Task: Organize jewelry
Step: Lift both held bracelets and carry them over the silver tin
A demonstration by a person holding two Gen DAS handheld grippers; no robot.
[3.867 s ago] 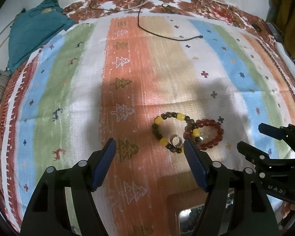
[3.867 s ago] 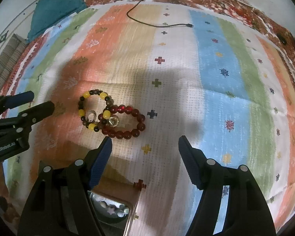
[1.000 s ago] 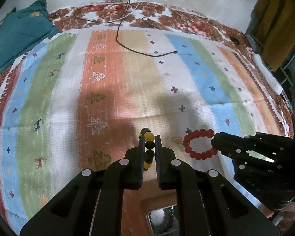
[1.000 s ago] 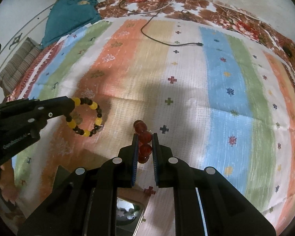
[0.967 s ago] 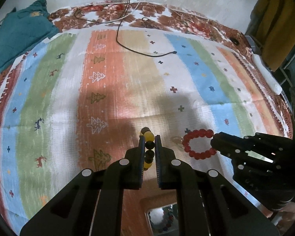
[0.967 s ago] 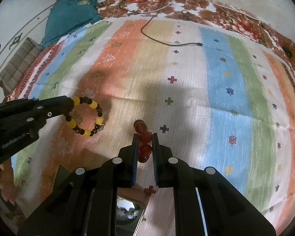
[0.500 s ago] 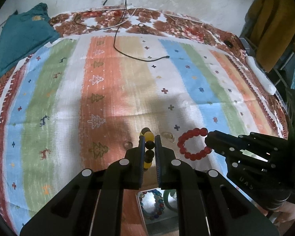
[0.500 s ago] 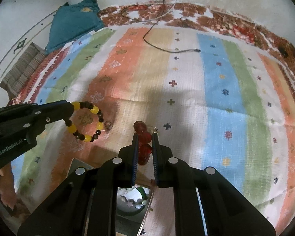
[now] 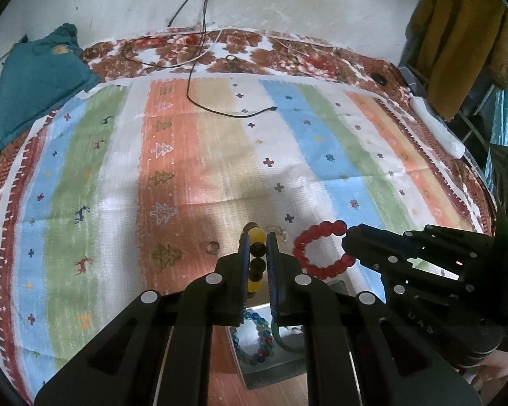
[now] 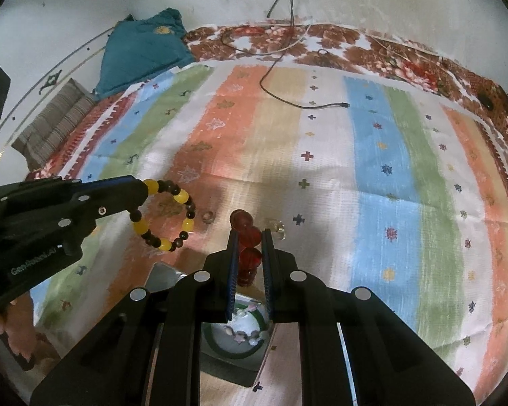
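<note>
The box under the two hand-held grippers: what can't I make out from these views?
- Box: left wrist view, near part hidden behind gripper fingers; overall shape unclear.
- Box contents: right wrist view, only a green ring and pale pieces show between fingers.
- Two small rings on the mat: too small to identify.
- Yellow-and-dark bracelet: edge-on, mostly hidden by fingers.

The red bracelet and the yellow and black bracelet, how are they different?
The red bracelet has beads of one colour, see-through red; the yellow and black bracelet mixes yellow beads with dark ones. The red bracelet is pinched by the right gripper; the yellow and black bracelet is pinched by the left gripper. Both are round loops of beads, held up above the striped rug.
</note>
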